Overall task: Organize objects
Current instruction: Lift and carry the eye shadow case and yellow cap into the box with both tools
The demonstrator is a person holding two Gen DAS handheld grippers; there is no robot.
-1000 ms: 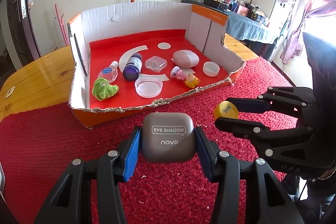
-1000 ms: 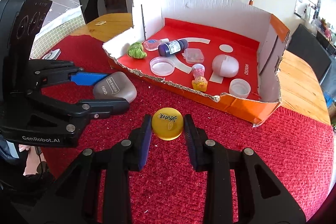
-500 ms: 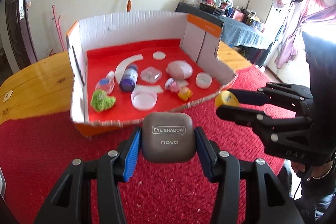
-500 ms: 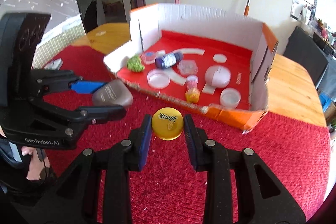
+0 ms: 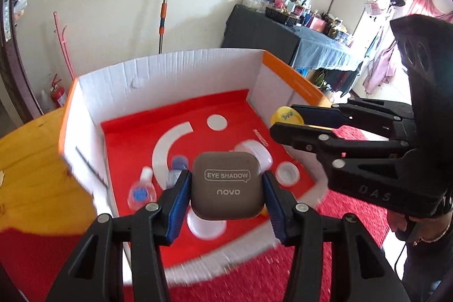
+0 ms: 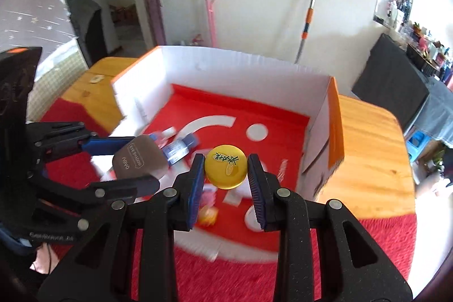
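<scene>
Nearest to us, our left gripper has its jaws closed partway onto a grey-brown eye shadow case, the blue pads pressing its two sides, with the printed lid facing the camera. Our right gripper has its jaws drawn nearly together on a small yellow round tin, gripped at its edges. Both things hang in the air above the front part of the cardboard box, the tin to the right of the case.

Below them we see the red cloth covering the near part of the surface, blurred by motion. The box stands on it with its torn front wall low and its white back and side walls upright. On its red floor lie a small clear bottle with a blue label, a dark blue bottle, a round white lid, a clear round dish partly hidden behind the case, and a pale oval case. A little yellow toy sits near the front edge.

Beyond the box, bare wood of the surface shows on both sides.
</scene>
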